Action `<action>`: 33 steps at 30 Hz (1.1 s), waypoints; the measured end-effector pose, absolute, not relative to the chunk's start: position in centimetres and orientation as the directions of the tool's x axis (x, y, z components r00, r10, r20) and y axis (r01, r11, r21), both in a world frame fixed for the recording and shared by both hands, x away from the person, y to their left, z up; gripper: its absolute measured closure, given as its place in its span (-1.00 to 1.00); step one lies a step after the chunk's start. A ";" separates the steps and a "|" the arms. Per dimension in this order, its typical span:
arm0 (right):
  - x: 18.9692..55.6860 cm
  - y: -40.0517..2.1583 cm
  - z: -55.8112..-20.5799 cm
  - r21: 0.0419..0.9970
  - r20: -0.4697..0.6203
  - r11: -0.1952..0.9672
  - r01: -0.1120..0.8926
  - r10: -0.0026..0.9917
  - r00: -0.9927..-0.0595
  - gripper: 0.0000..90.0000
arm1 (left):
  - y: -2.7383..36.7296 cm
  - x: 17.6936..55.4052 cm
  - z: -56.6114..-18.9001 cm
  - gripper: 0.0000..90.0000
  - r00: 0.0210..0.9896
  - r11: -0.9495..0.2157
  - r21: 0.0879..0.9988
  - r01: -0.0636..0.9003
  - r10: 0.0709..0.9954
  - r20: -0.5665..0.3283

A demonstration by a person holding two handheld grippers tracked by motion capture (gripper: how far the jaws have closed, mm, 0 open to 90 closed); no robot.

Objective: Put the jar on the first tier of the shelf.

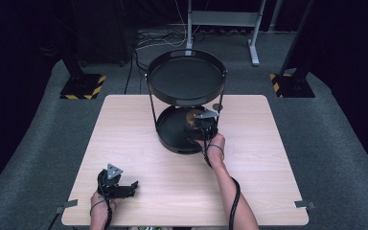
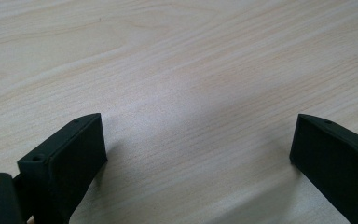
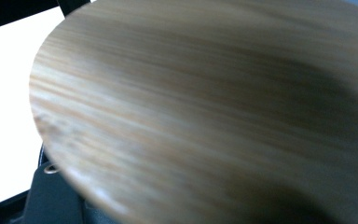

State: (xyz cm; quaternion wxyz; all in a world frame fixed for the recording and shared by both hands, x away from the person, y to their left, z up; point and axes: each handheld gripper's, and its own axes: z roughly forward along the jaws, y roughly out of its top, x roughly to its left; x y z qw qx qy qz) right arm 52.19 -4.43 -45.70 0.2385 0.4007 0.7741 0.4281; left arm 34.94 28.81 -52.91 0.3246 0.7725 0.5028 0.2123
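At the left of the high view the left gripper [image 1: 117,184] rests low on the pale wooden tabletop [image 1: 268,182], near the person's edge, held in the left hand [image 1: 100,201]; its own view shows its two black jaws standing wide apart over bare wood grain, with nothing between them. Near the middle of the far side stands a black two-tier tray stand [image 1: 187,79], its upper round tray above a lower round tray [image 1: 170,129]. The right gripper [image 1: 200,125], held in the right hand [image 1: 215,146], reaches in over the lower tray's right part, under the upper tray. Its jaws are closed on a round wooden disc [image 3: 205,116], which fills the right gripper view close up, its grain blurred, tilted
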 end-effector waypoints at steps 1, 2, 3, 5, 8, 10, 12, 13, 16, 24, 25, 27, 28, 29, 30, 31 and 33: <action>52.2 -4.4 -45.8 0.856 -0.030 0.315 0.411 0.822 -0.568 -0.43 | 28.8 34.9 -52.9 -0.93 0.404 -0.284 0.715 0.639 0.915 0.001; 52.3 -4.3 -45.8 0.855 -0.033 0.318 0.410 0.821 -0.570 -0.43 | 28.8 34.9 -52.9 -0.93 0.404 -0.283 0.715 0.639 0.915 0.001; 52.3 -4.2 -45.8 0.854 -0.033 0.319 0.411 0.822 -0.569 -0.43 | 28.8 34.9 -52.9 -0.93 0.404 -0.283 0.715 0.639 0.915 0.001; 52.4 -4.0 -45.9 0.853 -0.035 0.322 0.410 0.820 -0.571 -0.43 | 28.8 34.9 -52.9 -0.93 0.404 -0.283 0.715 0.639 0.915 0.001; 52.4 -3.8 -46.0 0.853 -0.039 0.325 0.409 0.820 -0.571 -0.43 | 28.8 34.9 -52.9 -0.93 0.404 -0.283 0.715 0.639 0.915 0.001; 52.5 -3.7 -46.1 0.852 -0.038 0.324 0.410 0.821 -0.570 -0.43 | 28.8 34.9 -52.9 -0.93 0.404 -0.283 0.715 0.639 0.915 0.001; 52.6 -3.6 -46.2 0.852 -0.036 0.323 0.413 0.822 -0.569 -0.43 | 28.8 34.9 -52.9 -0.93 0.404 -0.283 0.715 0.639 0.915 0.001; 52.7 -3.6 -46.2 0.852 -0.034 0.321 0.414 0.822 -0.568 -0.43 | 28.8 34.9 -52.9 -0.93 0.404 -0.283 0.715 0.639 0.915 0.001; 52.8 -3.5 -46.4 0.851 -0.030 0.318 0.417 0.824 -0.566 -0.43 | 28.8 34.9 -52.9 -0.93 0.404 -0.283 0.715 0.639 0.915 0.001; 53.2 -3.2 -46.7 0.851 -0.020 0.308 0.425 0.828 -0.561 -0.43 | 28.8 34.9 -52.9 -0.93 0.404 -0.284 0.715 0.639 0.915 0.001; 53.3 -3.1 -46.7 0.851 -0.020 0.308 0.424 0.828 -0.561 -0.43 | 28.8 34.9 -52.9 -0.93 0.404 -0.284 0.715 0.639 0.915 0.001; 53.3 -3.0 -46.8 0.851 -0.022 0.311 0.424 0.827 -0.561 -0.43 | 28.8 34.9 -52.9 -0.93 0.404 -0.284 0.715 0.639 0.915 0.001; 53.4 -3.0 -46.8 0.849 -0.023 0.312 0.426 0.828 -0.560 -0.43 | 28.8 34.9 -52.9 -0.93 0.405 -0.284 0.715 0.639 0.915 0.001; 53.4 -3.0 -46.9 0.849 -0.021 0.310 0.428 0.829 -0.559 -0.43 | 28.8 34.9 -52.9 -0.93 0.404 -0.284 0.715 0.639 0.915 0.001; 53.5 -2.9 -47.0 0.849 -0.019 0.309 0.429 0.829 -0.559 -0.43 | 28.8 34.9 -52.9 -0.93 0.404 -0.284 0.715 0.639 0.915 0.001; 53.5 -2.9 -47.0 0.847 -0.018 0.310 0.432 0.829 -0.559 -0.43 | 28.8 34.9 -52.9 -0.93 0.405 -0.284 0.715 0.639 0.914 0.001; 53.6 -2.8 -47.2 0.844 -0.021 0.313 0.435 0.830 -0.558 -0.43 | 28.8 34.9 -52.9 -0.93 0.404 -0.284 0.715 0.639 0.915 0.001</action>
